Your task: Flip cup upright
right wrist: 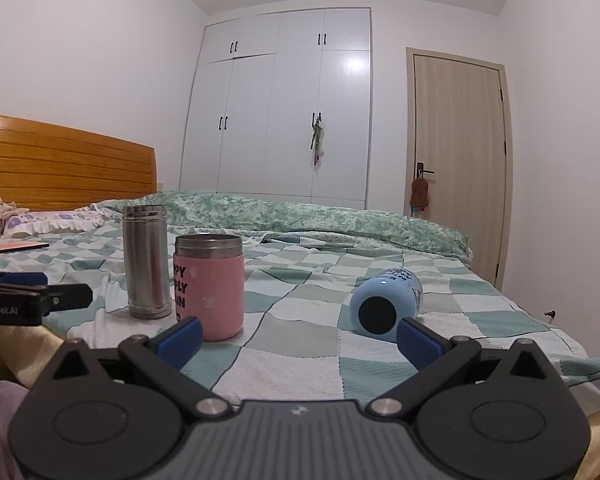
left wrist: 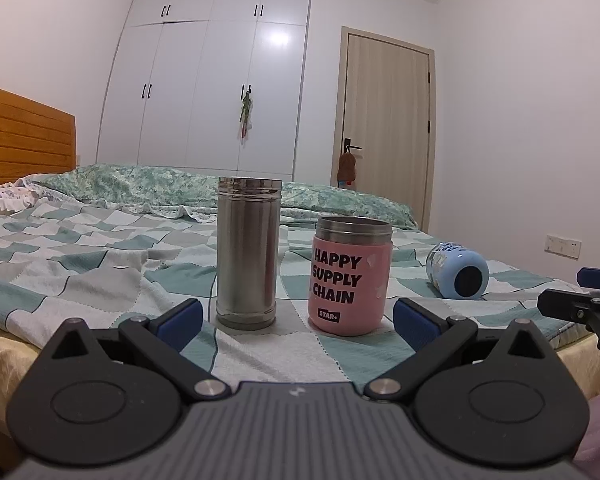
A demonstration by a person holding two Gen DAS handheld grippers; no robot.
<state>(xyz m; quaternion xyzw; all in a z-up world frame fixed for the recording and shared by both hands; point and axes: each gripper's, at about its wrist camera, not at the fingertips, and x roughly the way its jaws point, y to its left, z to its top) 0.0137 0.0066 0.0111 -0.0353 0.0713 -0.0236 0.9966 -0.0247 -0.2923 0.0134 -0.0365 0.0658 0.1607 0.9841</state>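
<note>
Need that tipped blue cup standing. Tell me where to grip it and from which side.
Grip the blue cup across its round body, near the base end that faces the right tool. Come in low from the front with the jaws wide: it lies on its side on the bedspread.

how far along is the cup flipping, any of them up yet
Done: the steel cup and pink cup stand upright on the bed. In hand: nothing; left gripper and right gripper are open. Left: the blue cup lies on its side.

Left hand-held gripper (left wrist: pixel 298 316) and right hand-held gripper (right wrist: pixel 299 334) both level, jaws spread wide, holding nothing.
</note>
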